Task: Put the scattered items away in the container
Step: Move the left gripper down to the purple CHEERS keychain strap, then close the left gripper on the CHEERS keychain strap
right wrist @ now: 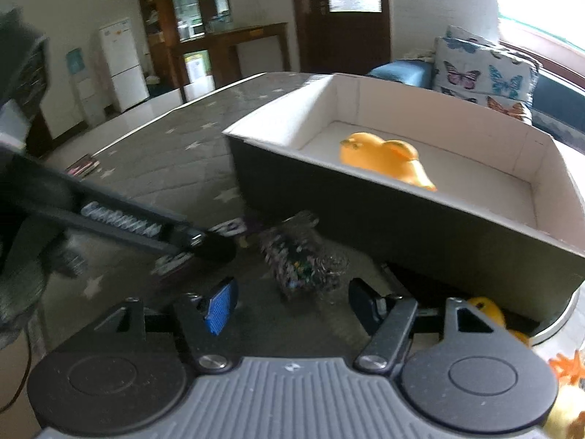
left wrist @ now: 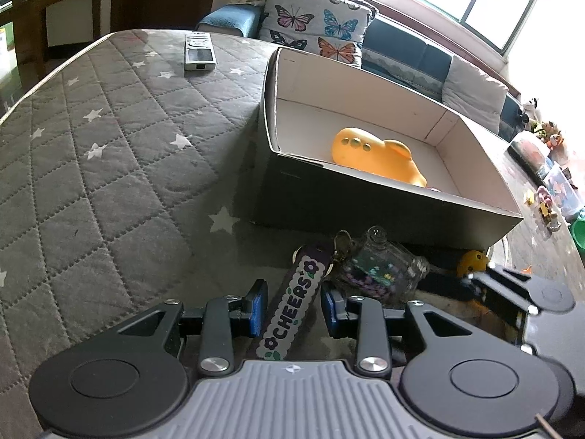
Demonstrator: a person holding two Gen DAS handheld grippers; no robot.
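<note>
Surface: grey quilted cover (left wrist: 109, 139) with white stars, diamond stitching, spread over a table. White remote (left wrist: 198, 52) lies at 11 o'clock in the left wrist view, well apart from everything else.

Container: dark cardboard box (left wrist: 351, 197) with white inside, at 1 o'clock. An orange soft toy (left wrist: 373, 153) lies on its floor.

Left gripper (left wrist: 294, 309): jaws partly open, straddling a purple "CHEERS" strap (left wrist: 296, 298) that lies between the blue pads (left wrist: 259, 305); no clamping visible. Just beyond, at 12 to 1 o'clock, a clear glass jar (left wrist: 380, 270) lies on its side, touching the strap's ring end.

Right gripper (right wrist: 292, 305): jaws wide apart, holding nothing. The jar sits ahead of it at 12 o'clock. A small yellow toy (right wrist: 488, 309) lies at 3 o'clock beside the box.

Room: butterfly cushions (left wrist: 314, 22), blue sofa, bright window behind; wooden cabinet (right wrist: 204, 29), white fridge (right wrist: 122, 62), dark door.
</note>
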